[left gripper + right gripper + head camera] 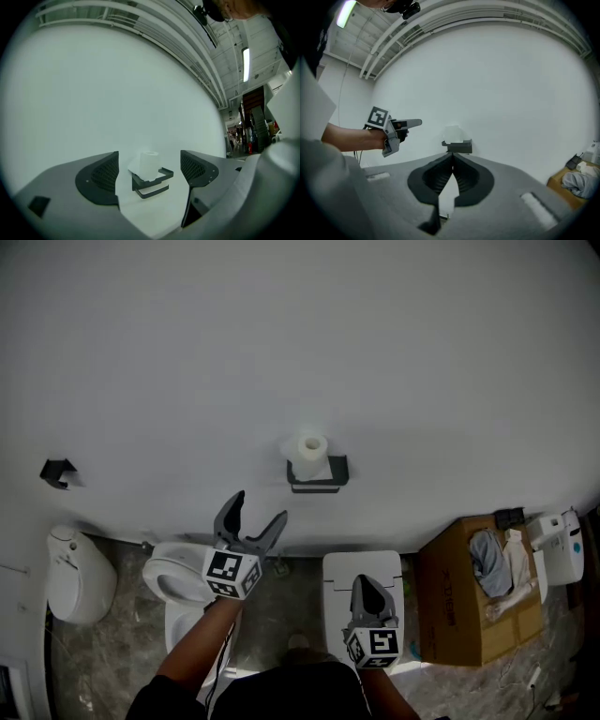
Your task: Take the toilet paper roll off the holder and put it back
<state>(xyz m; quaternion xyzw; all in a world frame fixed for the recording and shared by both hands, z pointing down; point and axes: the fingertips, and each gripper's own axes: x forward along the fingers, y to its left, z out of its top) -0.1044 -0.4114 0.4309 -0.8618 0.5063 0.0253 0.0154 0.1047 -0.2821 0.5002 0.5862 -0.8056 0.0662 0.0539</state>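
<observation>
A white toilet paper roll (310, 455) stands upright on a dark wall-mounted holder (319, 477) on the white wall. My left gripper (255, 520) is open, raised toward the wall, below and left of the holder, with nothing between its jaws. Through the left gripper view the roll (147, 164) and holder (151, 182) show in the gap between the wide jaws, still at a distance. My right gripper (372, 592) hangs lower, shut and empty. In the right gripper view the roll (453, 134) and holder (458, 147) sit above the closed tips, and the left gripper (412, 123) reaches in from the left.
A toilet (173, 579) stands below the left gripper, a white bin (75, 573) at far left. A white cabinet top (337, 577) lies under the right gripper. An open cardboard box (459, 606) with cloth sits at right. A small dark bracket (58, 472) is on the wall at left.
</observation>
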